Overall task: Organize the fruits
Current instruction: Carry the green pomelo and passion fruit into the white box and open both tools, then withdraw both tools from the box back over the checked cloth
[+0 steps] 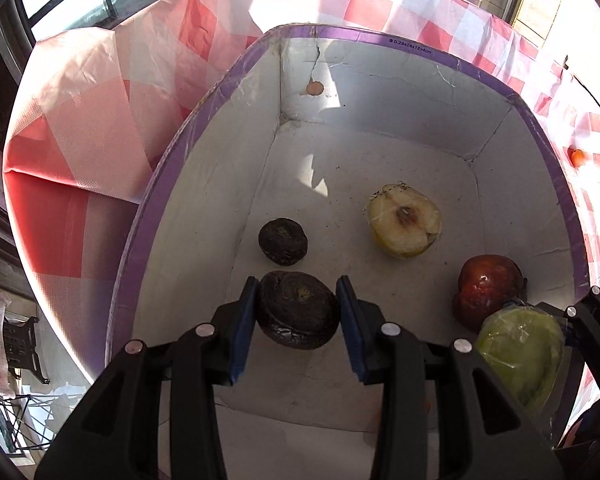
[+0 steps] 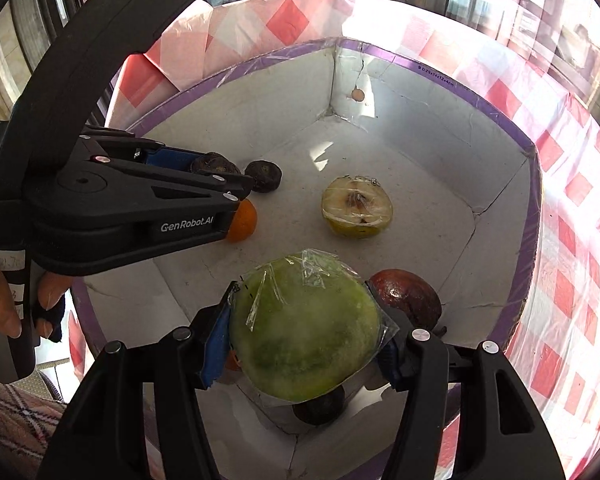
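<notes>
A table covered by a red-and-white checked tablecloth (image 1: 80, 184) is seen under everything, and on it stands a large white cardboard box (image 1: 380, 40) edged with purple tape, open at the top. Both grippers are pointed down into this box.

The biggest fruit is a green melon half (image 2: 304, 332) wrapped in cling film. It is clamped between the blue pads of the right gripper (image 2: 304, 344), cut face toward the camera, and is held above the box floor near the front wall. Just behind it, on the floor by the right wall, a dark red apple (image 2: 406, 294) is seen. A halved pear (image 2: 356, 206), also in film, is laid cut side up near the middle of the box floor.

A dark, wrinkled round fruit (image 1: 298, 308) is held between the blue pads of the left gripper (image 1: 298, 312), whose jaws are closed against its sides; whether it rests on the floor or hangs just above it cannot be told. A second, smaller dark wrinkled fruit (image 1: 283, 242) is set on the floor just beyond it. In the right wrist view an orange (image 2: 244, 220) is partly hidden behind the left gripper's body.

A small orange fruit (image 1: 577, 157) is left on the cloth outside the box, to the right.
</notes>
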A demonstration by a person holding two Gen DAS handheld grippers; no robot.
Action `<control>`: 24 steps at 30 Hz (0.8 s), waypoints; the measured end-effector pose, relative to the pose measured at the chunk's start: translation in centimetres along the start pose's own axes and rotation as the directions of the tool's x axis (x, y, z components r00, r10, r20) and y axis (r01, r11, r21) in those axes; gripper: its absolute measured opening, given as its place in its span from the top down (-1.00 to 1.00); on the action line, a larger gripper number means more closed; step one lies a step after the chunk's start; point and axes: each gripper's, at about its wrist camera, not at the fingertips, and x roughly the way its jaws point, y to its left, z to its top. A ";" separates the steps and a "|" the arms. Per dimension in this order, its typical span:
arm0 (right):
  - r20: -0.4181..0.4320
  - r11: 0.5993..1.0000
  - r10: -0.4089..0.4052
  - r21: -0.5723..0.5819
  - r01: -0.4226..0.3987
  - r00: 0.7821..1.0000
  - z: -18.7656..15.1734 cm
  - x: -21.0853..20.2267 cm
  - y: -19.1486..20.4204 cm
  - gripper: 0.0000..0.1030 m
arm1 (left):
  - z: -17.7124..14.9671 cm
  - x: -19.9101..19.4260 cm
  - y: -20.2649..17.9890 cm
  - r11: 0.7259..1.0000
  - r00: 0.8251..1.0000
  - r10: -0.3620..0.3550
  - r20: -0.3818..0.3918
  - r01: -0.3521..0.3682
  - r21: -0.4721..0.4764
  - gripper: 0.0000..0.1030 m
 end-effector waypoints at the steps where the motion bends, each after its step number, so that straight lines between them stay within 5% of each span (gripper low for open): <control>1: 0.002 1.000 -0.002 0.002 0.002 1.000 0.0 0.0 0.0 -0.15 | 0.0 0.0 0.0 1.000 1.000 -0.002 0.000 0.002 0.001 0.19; 5: 0.033 1.000 0.003 0.024 -0.004 0.999 0.2 -0.5 0.0 -0.54 | 0.0 0.0 0.0 1.000 1.000 -0.009 -0.003 0.009 -0.008 -0.25; 24: 0.083 0.995 0.034 0.089 -0.042 0.996 -1.1 -2.0 -1.0 -0.58 | 0.0 0.2 -0.8 0.999 1.000 0.018 -0.013 -0.018 0.028 -0.46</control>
